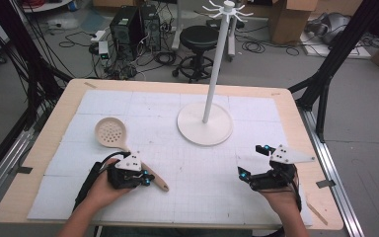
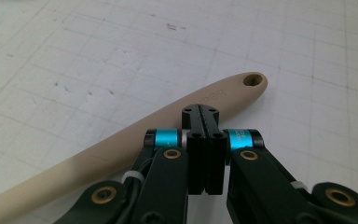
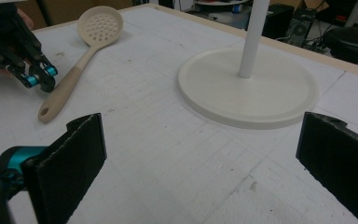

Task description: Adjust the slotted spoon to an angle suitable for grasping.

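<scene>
White gridded mat (image 1: 177, 187); closed left claw (image 2: 200, 112) above smooth beige skimmer (image 2: 121, 144).

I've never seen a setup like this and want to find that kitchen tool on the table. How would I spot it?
Start at the white stand with its tall pole in the middle of the table. To its left, on the white gridded mat, lies a beige skimmer spoon. Its round bowl is full of small holes, and its handle, with a hanging hole at the end, runs under the shut left gripper.

Black fingers (image 2: 200, 135), cyan bands, brass screws, grey three-cornered plates, black cables
</scene>
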`<state>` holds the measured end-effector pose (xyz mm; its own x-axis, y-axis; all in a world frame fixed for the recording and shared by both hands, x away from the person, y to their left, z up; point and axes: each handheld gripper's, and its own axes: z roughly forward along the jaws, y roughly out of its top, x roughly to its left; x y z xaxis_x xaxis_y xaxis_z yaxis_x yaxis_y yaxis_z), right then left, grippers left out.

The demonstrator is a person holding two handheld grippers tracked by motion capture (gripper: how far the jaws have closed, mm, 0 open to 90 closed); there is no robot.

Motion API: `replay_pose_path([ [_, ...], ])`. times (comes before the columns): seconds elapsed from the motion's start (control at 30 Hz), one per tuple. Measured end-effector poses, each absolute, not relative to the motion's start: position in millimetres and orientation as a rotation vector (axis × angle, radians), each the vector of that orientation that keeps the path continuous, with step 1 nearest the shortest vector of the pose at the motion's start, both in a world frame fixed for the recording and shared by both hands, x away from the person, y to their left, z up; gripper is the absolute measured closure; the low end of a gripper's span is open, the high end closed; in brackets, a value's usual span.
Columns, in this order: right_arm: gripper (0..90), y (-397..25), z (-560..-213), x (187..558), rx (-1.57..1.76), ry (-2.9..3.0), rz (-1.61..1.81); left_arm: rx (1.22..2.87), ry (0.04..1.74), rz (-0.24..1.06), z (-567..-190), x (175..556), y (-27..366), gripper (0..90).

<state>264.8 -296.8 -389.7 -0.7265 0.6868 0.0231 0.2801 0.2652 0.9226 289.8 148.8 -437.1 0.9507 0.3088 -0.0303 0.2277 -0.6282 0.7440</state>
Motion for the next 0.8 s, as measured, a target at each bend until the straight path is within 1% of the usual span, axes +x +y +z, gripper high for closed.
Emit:
replay_pose_path([
  [0.13,0.2,-295.9,-390.4,265.3,0.878,2.163,1.45,2.275,0.402,0.135,-436.8,295.9,140.0,89.6],
  [0.3,0.2,-296.6,-391.8,265.9,0.886,2.167,1.449,2.298,0.416,0.189,-434.3,306.8,122.3,89.7],
  [0.53,0.3,-299.7,-392.7,265.7,0.894,2.159,1.454,2.302,0.447,0.219,-433.4,321.5,103.9,89.6],
  [0.63,0.2,-300.4,-393.7,266.1,0.897,2.16,1.452,2.281,0.472,0.238,-434.4,332.2,94.1,89.6],
  [0.8,0.2,-300.5,-394.7,266.0,0.9,2.162,1.449,2.267,0.499,0.243,-435.8,343.5,88.6,89.7],
])
